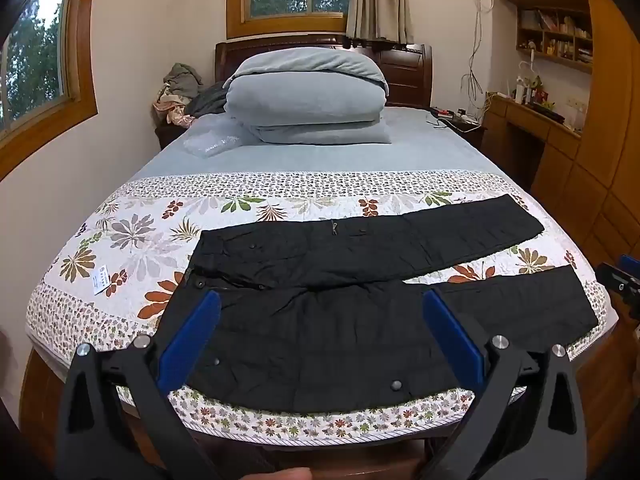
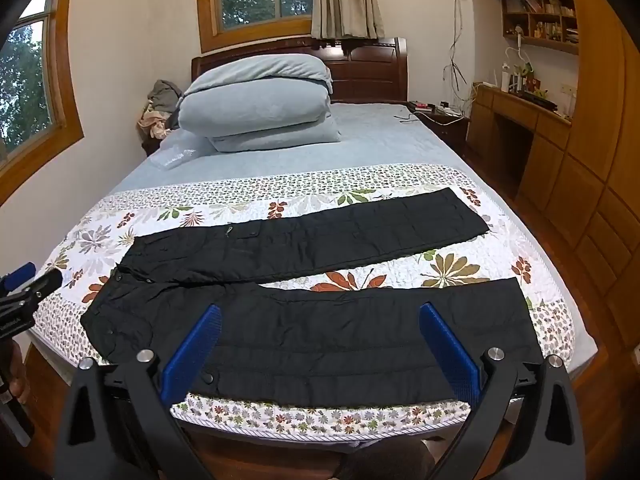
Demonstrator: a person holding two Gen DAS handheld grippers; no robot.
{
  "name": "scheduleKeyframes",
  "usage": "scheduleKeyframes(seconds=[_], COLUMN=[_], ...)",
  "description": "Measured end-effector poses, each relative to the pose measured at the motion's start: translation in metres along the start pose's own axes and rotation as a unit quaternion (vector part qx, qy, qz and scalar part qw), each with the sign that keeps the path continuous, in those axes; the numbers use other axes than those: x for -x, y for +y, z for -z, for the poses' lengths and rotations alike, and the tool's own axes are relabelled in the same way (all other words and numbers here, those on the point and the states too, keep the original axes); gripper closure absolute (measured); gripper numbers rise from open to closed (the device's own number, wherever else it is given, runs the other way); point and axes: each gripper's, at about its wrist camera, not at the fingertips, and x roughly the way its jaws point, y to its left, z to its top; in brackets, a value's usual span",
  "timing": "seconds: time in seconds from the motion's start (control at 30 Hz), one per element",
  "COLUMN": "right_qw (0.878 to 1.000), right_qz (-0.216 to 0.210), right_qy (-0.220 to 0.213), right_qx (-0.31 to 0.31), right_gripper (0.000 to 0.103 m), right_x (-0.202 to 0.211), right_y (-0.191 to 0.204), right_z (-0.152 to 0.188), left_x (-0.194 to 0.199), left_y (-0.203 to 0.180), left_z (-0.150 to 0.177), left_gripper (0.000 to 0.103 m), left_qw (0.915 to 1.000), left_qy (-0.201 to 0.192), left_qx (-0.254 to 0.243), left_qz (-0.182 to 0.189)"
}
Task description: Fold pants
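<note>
Two grippers, both hovering off bed's near edge, nothing held. Left gripper (image 1: 320, 336): blue fingers spread wide, above waist end. Right gripper (image 2: 320, 340): fingers likewise wide, above near leg. Black pants (image 2: 312, 312): laid flat across floral quilt (image 2: 452, 272), waist left, legs splayed in V toward right. Step judged: pre-fold, unstarted. Next move calls for pinching near leg's edge, carrying onto far leg. Fabric quilted, matte, faintly creased; snap buttons at waist.

You are facing a bed (image 1: 320, 152): black pants (image 1: 360, 280) are lying spread on its floral quilt (image 1: 132, 240), folded duvet (image 1: 308, 96) sitting beyond.
</note>
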Motion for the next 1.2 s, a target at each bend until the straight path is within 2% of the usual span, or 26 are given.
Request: scheduleKeyframes(seconds=[1.2], right_qw=[1.000], right_qz=[0.027], right_qy=[-0.011], right_qx=[0.001], right_gripper=[0.003], right_x=[0.0021], right_y=[-0.0003], right_z=[-0.0023], left_x=[0.0031], left_y=[-0.0010], left_z=[-0.0021], left_gripper=[0.002], left_qw=[1.0000], left_qy=[-0.003], left_qx=[-0.001], left_qz=[-0.004])
